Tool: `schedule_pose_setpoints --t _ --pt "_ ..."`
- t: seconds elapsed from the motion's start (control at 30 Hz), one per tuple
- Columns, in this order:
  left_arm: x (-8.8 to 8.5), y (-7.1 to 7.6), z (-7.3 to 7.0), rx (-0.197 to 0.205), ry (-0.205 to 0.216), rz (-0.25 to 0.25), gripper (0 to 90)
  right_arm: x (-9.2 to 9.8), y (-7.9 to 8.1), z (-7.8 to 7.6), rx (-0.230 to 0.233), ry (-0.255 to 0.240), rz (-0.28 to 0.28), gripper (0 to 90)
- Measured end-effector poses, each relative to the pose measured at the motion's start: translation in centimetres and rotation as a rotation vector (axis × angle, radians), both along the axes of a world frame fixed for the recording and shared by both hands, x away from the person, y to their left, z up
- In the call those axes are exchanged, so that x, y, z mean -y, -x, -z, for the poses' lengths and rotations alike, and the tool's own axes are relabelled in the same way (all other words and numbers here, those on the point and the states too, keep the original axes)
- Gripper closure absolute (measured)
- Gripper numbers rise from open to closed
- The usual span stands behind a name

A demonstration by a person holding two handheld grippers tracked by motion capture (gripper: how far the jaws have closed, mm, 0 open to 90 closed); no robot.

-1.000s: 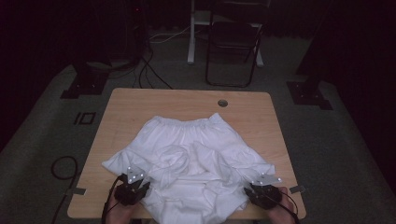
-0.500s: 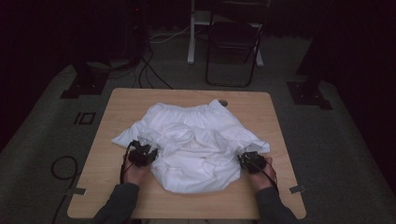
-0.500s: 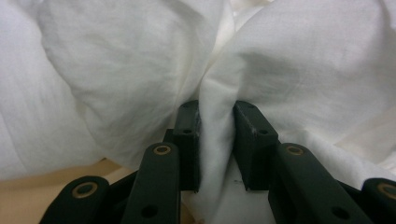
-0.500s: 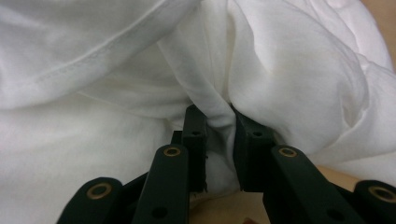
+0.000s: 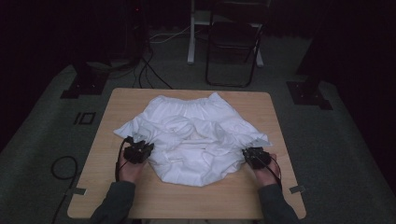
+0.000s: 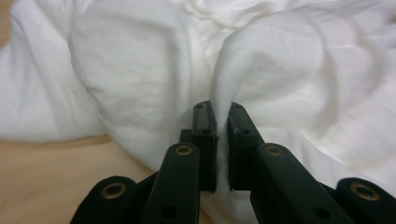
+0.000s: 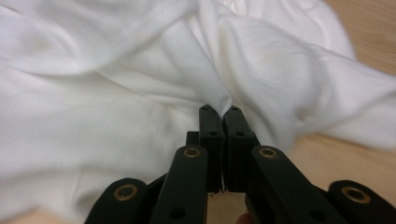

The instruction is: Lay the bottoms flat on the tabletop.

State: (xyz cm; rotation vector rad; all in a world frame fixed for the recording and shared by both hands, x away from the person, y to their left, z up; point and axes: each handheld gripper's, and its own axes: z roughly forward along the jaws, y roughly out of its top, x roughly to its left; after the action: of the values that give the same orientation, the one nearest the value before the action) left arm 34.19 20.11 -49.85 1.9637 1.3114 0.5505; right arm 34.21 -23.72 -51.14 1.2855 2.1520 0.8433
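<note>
A white garment with an elastic waistband lies bunched on the wooden table, waistband at the far side. My left gripper is at the garment's left edge. In the left gripper view its jaws have just been closing, and the left gripper stands shut on a raised fold of the white garment. My right gripper is at the garment's right edge. Its jaws have also just been closing, and the right gripper is shut on a pinch of the white garment.
Bare wood runs along the table's near edge and both sides. Beyond the far edge a dark folding chair stands on the carpet. Stand bases sit at the left and right. A cable loop lies on the floor at the left.
Both hands have moved from the table's near edge toward its middle, carrying the garment's lower corners with them. The cloth is more bunched and sits farther from the near edge.
</note>
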Motion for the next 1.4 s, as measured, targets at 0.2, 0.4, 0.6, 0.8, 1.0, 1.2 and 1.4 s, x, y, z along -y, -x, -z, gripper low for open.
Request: schedule_pose_setpoints --t 0.2,0.4,0.6,0.8,1.0,1.2,1.4 --pt "-1.6 5.5 0.0 -0.008 0.003 0.012 84.8 3.0 5.1 -1.4 0.029 -0.049 0.001 88.8" --pt "-2.5 6.9 1.9 -0.063 0.007 -0.01 74.8 5.3 8.2 0.2 -0.041 -0.024 0.039 87.2" --pt "-2.0 6.0 1.0 -0.011 0.004 -0.006 57.9 4.8 7.6 -1.7 0.013 -0.052 0.017 58.9" --pt "-1.3 4.4 1.9 0.008 0.009 -0.005 51.0 1.1 4.1 -4.2 0.089 -0.093 -0.053 48.1" --pt "-0.9 3.8 3.5 -0.002 0.012 -0.004 47.3 -3.3 -0.5 -2.2 0.017 -0.043 -0.069 37.4" --pt "-1.1 3.7 4.3 -0.029 0.017 -0.012 47.7 -4.4 -1.7 0.9 -0.077 0.083 -0.04 62.3" --pt "-1.1 3.7 4.4 -0.029 0.022 -0.014 47.9 -0.3 1.8 0.9 -0.094 0.076 0.022 80.8"
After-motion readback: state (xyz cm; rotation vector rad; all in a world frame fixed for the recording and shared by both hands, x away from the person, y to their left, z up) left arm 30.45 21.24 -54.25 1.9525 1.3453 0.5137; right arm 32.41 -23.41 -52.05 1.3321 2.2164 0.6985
